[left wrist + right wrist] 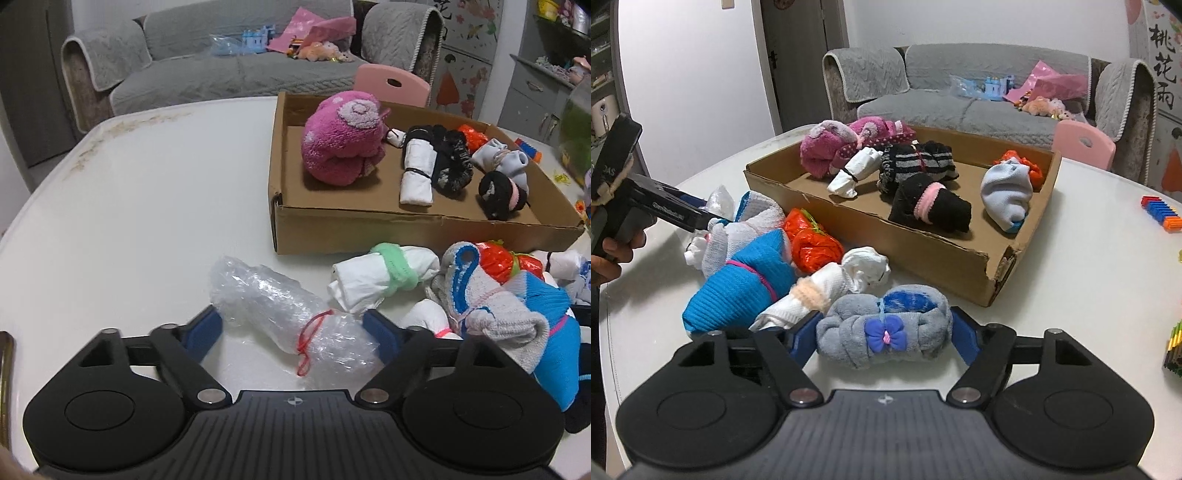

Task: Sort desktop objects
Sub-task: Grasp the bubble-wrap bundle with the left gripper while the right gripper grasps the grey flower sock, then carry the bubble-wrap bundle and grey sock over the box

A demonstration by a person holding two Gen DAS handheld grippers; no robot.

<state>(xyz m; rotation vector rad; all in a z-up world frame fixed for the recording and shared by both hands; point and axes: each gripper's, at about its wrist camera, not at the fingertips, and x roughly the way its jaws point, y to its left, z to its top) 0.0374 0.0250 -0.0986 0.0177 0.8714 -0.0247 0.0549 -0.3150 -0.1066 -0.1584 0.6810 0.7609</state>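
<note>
Sorting partly done. The cardboard box (pixel 923 254) on the surface (pixel 147 206) holds several rolled sock bundles; more lie beside it. The left tool (pixel 291 330) brackets the bubble-wrap roll (pixel 280 310) and the right tool (pixel 884 338) the grey bundle (pixel 886 328); neither visibly clenched, jaws spread.

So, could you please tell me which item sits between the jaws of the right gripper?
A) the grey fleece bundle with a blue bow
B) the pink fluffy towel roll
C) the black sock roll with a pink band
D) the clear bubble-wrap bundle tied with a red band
A: the grey fleece bundle with a blue bow lies on the table between the open jaws of the right gripper.
</note>
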